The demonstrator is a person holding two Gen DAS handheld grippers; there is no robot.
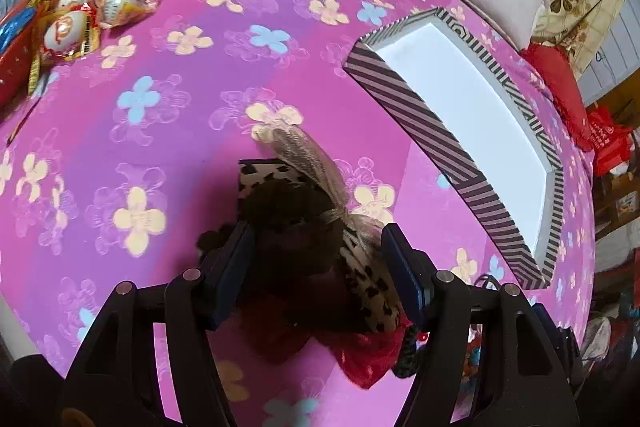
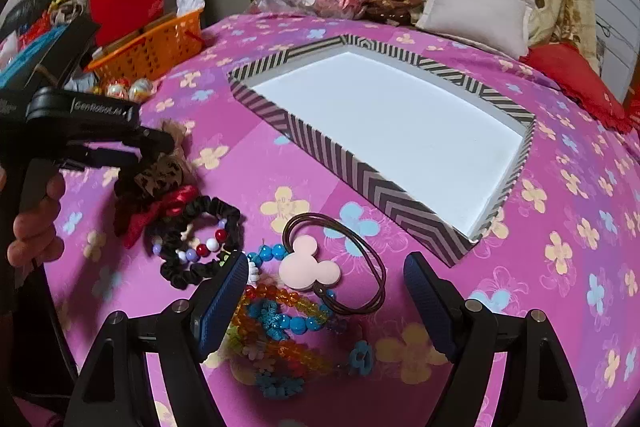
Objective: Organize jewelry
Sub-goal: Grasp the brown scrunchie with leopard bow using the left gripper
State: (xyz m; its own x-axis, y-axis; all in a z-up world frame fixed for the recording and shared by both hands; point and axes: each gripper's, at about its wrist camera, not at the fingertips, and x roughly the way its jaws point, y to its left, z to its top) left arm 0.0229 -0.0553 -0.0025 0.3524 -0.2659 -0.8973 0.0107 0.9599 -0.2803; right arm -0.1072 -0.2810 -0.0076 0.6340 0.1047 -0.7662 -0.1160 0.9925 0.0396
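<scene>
1. left gripper [image 1: 316,267] straddles a leopard-print hair bow [image 1: 360,267] with a dark pom-pom and a beige tuft. its pads sit on either side, but i cannot tell if they are actually clamping it. the bow looks off the sheet in the left wrist view, though that is a judgement.
2. in the right wrist view the left gripper [image 2: 160,147] is at the far-left end of the jewelry pile, above a red satin bow [image 2: 160,211]. likely taking the top piece first so nothing else drags.
3. right gripper [image 2: 324,291] has its jaws spread wide and holds nothing. it hovers over the near part of the pile.
4. between or just past its fingers: a pink mouse-head hair tie [image 2: 310,267] on brown elastic loops, blue bead bracelet [image 2: 296,319], orange bead strand [image 2: 272,307].
5. left of that: black scrunchie [image 2: 200,239] with a red, white and lilac bead bracelet [image 2: 200,251] lying across it.
6. target is presumably the striped box [image 2: 320,147], open top, white floor, nothing in it. it sits just beyond the pile, so carries are short.
7. everything rests on a pink floral bedsheet [image 2: 560,267]. soft surface, so pads can press down to get under thin elastics.
8. progress: judged at the start, no piece boxed yet.
9. risk: bracelets and elastics overlap, so one grab may lift several.
</scene>
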